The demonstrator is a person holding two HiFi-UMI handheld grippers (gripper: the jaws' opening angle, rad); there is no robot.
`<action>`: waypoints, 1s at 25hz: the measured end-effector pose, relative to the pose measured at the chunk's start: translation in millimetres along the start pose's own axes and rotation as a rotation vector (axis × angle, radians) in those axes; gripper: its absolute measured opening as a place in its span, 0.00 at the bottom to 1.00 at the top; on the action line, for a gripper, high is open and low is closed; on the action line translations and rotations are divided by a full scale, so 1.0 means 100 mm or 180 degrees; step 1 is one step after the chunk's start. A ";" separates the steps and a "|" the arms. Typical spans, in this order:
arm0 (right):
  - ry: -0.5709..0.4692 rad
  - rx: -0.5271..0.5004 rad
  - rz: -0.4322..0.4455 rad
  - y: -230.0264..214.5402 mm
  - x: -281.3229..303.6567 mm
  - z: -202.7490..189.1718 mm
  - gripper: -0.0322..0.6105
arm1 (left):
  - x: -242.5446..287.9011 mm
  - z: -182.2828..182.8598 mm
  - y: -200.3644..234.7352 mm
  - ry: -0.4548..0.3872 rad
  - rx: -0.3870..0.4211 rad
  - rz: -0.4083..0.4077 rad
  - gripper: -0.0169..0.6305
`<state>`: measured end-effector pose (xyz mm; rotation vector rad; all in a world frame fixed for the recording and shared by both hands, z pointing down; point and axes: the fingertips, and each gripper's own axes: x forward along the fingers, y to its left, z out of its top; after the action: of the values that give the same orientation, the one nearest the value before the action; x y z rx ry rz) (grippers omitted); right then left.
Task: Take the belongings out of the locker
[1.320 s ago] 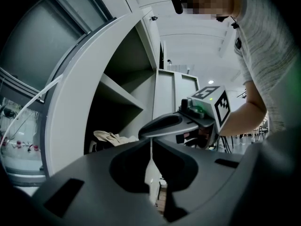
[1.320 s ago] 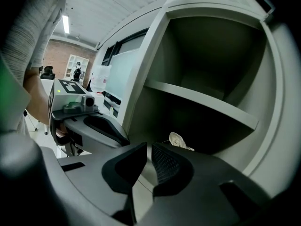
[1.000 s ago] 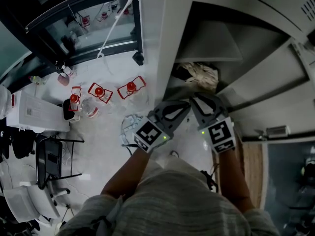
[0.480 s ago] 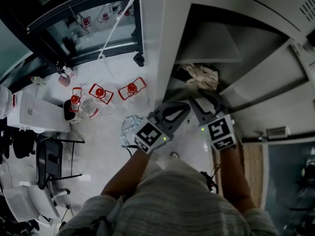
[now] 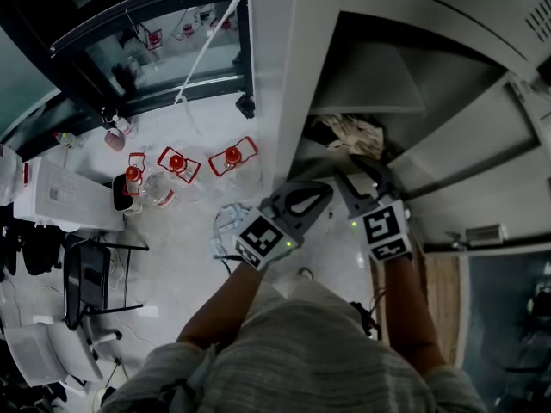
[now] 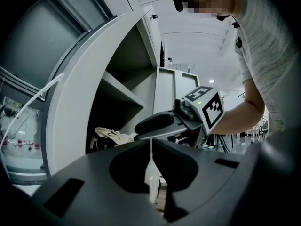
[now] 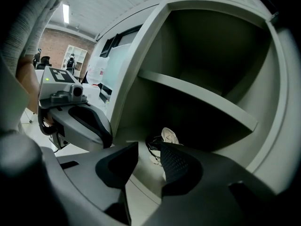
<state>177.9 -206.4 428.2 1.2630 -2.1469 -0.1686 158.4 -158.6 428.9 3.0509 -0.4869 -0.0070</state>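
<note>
Head view looks down on an open grey locker (image 5: 288,76) whose lower compartment, under a shelf (image 5: 370,80), holds a crumpled beige cloth bundle (image 5: 351,133) with something dark beside it. Both tongs are side by side just outside the opening, tips toward 12 o'clock. The right tongs (image 5: 366,172) are nearest, with the bundle just at their 12 o'clock and not touching. The left tongs (image 5: 320,189) are at their 9 o'clock, near the locker's left wall. In the left gripper view the jaws are pressed together along a hairline seam, nothing between them. In the right gripper view the jaws are a narrow way apart and empty, and the bundle shows through the gap, farther back on the compartment floor. At 9 o'clock of the locker, three red-framed objects (image 5: 228,155) are on the room floor
</note>
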 end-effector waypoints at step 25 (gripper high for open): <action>0.0335 -0.0417 -0.0077 -0.13 0.30 -0.20 0.31 | -0.04 -0.05 0.03 0.0036 -0.0030 0.0034 0.03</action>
<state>189.0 -234.5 452.4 1.1964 -1.9985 -0.2436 153.8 -160.5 433.7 3.0373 -0.5011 0.0082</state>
